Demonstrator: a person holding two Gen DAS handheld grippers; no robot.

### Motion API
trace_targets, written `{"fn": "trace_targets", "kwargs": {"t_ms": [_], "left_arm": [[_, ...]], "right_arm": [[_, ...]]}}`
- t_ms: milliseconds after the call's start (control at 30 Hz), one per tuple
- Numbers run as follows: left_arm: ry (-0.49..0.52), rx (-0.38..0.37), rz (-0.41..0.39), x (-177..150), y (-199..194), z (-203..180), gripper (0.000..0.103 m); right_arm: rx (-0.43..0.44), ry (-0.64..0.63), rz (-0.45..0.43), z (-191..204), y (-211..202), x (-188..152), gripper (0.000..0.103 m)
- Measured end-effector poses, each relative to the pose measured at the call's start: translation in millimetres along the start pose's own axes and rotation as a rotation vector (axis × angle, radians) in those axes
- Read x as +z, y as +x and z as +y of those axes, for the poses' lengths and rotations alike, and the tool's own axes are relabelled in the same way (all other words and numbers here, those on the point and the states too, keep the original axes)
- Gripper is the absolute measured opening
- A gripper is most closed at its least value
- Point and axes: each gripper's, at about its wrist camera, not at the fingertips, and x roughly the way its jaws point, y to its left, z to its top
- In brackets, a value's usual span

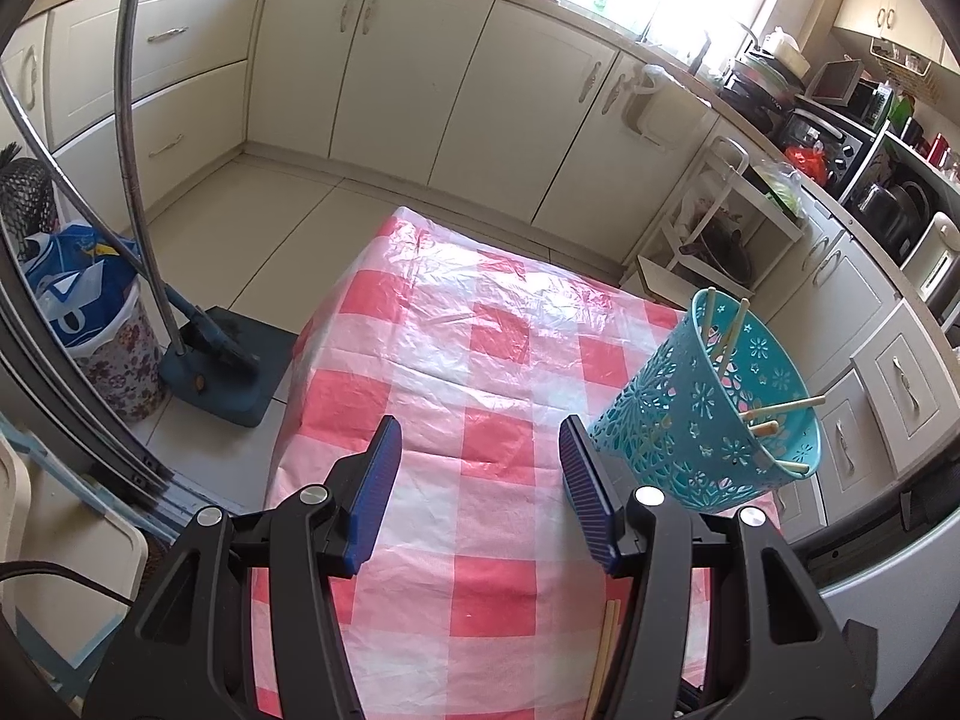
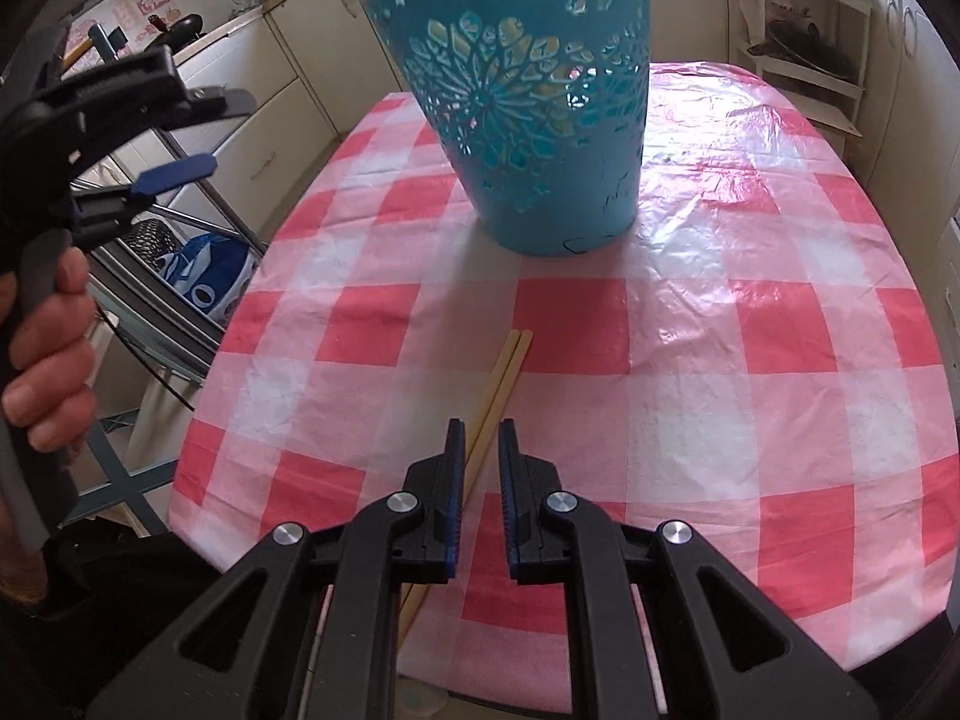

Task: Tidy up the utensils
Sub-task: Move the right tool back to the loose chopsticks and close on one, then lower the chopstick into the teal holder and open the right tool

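Right gripper [image 2: 478,438]: jaws narrowly parted, nothing clamped; a chopstick pair [image 2: 498,390] on the checked tablecloth [image 2: 750,360] is seen just below, its lower length hidden by the fingers. Left gripper [image 1: 480,450]: released, empty. Teal basket [image 2: 528,96], upper centre, rim cut off. No legible writing.

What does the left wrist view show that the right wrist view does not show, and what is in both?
Only the left wrist view shows the inside of the blue basket, with several chopsticks standing in it, and the open left gripper from behind, nothing between its fingers.

Only the right wrist view shows the right gripper, a narrow gap between its fingers, low over the pair of chopsticks on the cloth, and the hand that holds the left gripper.

Both show the basket, the checked tablecloth and the loose pair.
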Motion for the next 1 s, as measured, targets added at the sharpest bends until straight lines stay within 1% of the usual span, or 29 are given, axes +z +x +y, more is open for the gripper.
{"fn": "trace_targets", "kwargs": {"t_ms": [233, 367, 433, 500, 567, 633, 667, 700, 767, 900, 967, 1000], "left_arm": [[-0.004, -0.003, -0.001, 2, -3, 4, 0.052], [-0.005, -0.003, -0.002, 2, -2, 3, 0.052], [-0.005, -0.003, -0.002, 1, -3, 3, 0.052], [-0.005, -0.003, -0.001, 2, -2, 3, 0.052], [-0.006, -0.004, -0.002, 2, -3, 4, 0.052], [-0.008, -0.005, -0.005, 3, -4, 5, 0.052], [-0.009, -0.006, -0.005, 4, -5, 5, 0.052], [-0.009, -0.007, -0.006, 4, -6, 5, 0.052], [-0.007, -0.006, -0.005, 4, -6, 5, 0.052], [-0.012, -0.004, -0.005, 4, -6, 5, 0.052], [-0.013, -0.004, -0.004, 4, -6, 5, 0.052], [-0.011, -0.004, -0.003, 4, -6, 5, 0.052]], "right_arm": [[-0.026, 0.0, 0.023, 0, 15, -3, 0.012], [-0.04, -0.024, 0.023, 6, 21, -1, 0.012], [-0.066, -0.057, 0.026, 11, 25, 0, 0.01], [-0.107, -0.119, 0.024, 18, 26, -1, 0.009], [-0.125, -0.157, 0.027, 21, 25, -2, 0.01], [-0.126, -0.168, 0.035, 18, 25, -1, 0.01], [-0.122, -0.167, 0.038, 15, 24, -1, 0.009], [-0.118, -0.164, 0.041, 13, 23, 0, 0.006], [-0.094, -0.135, 0.044, 6, 18, 2, 0.005], [-0.013, -0.07, -0.006, -8, -21, 11, 0.005], [0.037, -0.037, -0.031, -11, -39, 19, 0.005], [0.077, -0.016, -0.054, -13, -54, 25, 0.005]]}}
